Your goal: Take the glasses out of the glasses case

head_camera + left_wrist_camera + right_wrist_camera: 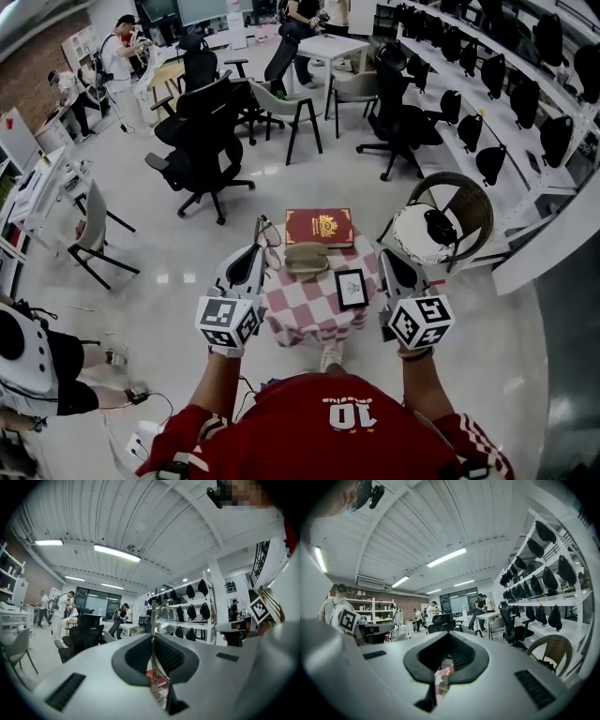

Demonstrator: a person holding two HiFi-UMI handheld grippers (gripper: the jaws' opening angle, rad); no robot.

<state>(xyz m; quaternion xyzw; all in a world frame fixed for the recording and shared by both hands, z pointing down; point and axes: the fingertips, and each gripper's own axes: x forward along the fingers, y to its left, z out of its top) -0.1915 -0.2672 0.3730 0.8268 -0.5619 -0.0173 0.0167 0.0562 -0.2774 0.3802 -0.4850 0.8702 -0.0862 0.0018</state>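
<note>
- Two grippers were held level over a small table (pixel 298 317) with a checked cloth, one in each of the person's hands.
- The left gripper (pixel 259 231) was closed on the glasses (pixel 271 236); in the left gripper view its jaws (pixel 152 638) pinched the thin metal frame (pixel 153 617) edge-on, with the rim rising above the tips.
- The glasses were out of the case (pixel 306 259), held up at the table's left edge, just beside the book's left corner and apart from the case.
- The case lay on the cloth near the table's middle, between the book and the picture frame.
- The right gripper (pixel 387 253) hung at the table's right edge; in the right gripper view its jaws (pixel 444 637) stood together with nothing between them, only cloth showing below.
- A red book (pixel 319 227) lay at the far side of the table, touching or just behind the case.
- A small black picture frame (pixel 351 289) lay on the cloth toward the right gripper.
- A wicker chair (pixel 472 202) stood just right of the table.
</note>
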